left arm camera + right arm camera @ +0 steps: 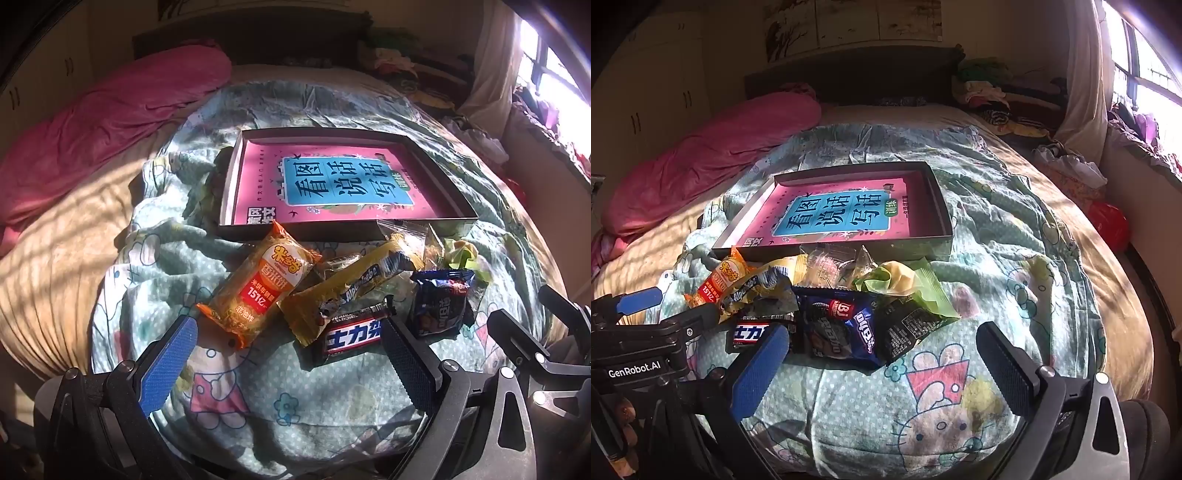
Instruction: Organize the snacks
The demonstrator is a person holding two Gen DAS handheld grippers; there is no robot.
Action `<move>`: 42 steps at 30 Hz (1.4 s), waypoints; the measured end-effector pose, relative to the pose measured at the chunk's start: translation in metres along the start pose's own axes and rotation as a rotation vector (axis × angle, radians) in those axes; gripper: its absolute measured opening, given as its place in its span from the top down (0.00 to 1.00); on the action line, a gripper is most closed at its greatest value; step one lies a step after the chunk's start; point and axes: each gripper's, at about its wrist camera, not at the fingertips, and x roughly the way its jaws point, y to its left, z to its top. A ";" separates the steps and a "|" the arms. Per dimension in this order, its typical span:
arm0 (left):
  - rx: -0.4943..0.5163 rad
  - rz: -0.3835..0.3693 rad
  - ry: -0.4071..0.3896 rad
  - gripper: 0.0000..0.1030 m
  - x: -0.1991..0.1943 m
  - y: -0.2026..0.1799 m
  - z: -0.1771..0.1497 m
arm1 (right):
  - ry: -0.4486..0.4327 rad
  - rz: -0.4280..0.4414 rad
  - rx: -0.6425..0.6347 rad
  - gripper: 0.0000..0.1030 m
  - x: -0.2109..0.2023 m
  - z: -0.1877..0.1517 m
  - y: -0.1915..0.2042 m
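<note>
A pile of snacks lies on a cartoon-print quilt in front of a shallow dark box [448, 177] [940, 199] holding a pink book. The orange rice cracker pack [258, 284] [718, 282], a yellow candy stick [351, 282] [750, 290], a dark chocolate bar [349, 334] [750, 332], a blue cookie pack [441, 302] [842, 328] and a green wrapper [905, 284] lie close together. My left gripper [290, 332] stands open just short of the cracker pack and chocolate bar. My right gripper [882, 338] stands open over the blue cookie pack's near edge, holding nothing.
A pink duvet [110, 122] [713, 151] lies at the left of the bed. Heaped clothes [990, 92] sit at the headboard and along the bright window side [1067, 162]. A red bag [1112, 221] lies at the bed's right edge.
</note>
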 end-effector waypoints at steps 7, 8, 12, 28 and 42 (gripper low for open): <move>0.000 0.001 0.002 0.04 0.000 0.001 0.001 | 0.001 0.000 0.002 0.00 0.000 0.000 0.000; 0.000 0.001 0.002 0.04 0.000 0.001 0.001 | 0.002 0.000 0.002 0.00 0.000 0.000 0.000; 0.000 -0.001 0.001 0.04 0.000 0.001 0.000 | 0.006 0.001 0.001 0.00 0.001 0.000 0.001; -0.001 0.000 0.004 0.04 0.004 0.006 -0.002 | 0.010 0.002 0.001 0.00 0.005 -0.001 0.000; -0.017 0.005 0.020 0.04 0.014 0.008 -0.002 | 0.022 0.007 0.016 0.00 0.012 -0.003 -0.006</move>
